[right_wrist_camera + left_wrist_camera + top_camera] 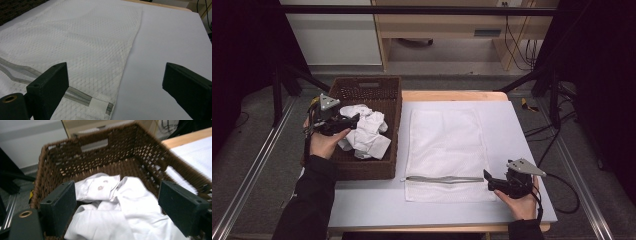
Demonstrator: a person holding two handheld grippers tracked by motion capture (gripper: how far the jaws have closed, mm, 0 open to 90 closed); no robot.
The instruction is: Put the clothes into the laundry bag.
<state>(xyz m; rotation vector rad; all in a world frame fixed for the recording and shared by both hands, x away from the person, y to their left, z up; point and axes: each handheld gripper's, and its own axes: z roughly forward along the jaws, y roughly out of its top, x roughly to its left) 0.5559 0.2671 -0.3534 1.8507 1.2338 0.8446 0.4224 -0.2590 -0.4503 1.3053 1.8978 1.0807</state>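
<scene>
Crumpled white button-up shirt (117, 205) lies in the dark brown woven wicker basket (389, 107) at the worktop's left. Left gripper (353, 120) hangs over it, jaws wide apart on either side of the cloth, nothing gripped. Right gripper (486, 175) waits, jaws apart and empty, at the grey zip end (100, 104) of the flat white mesh laundry bag (447, 140). Judged step: reaching to pick up the shirt. Next move calls for lowering and closing on a fold.
</scene>
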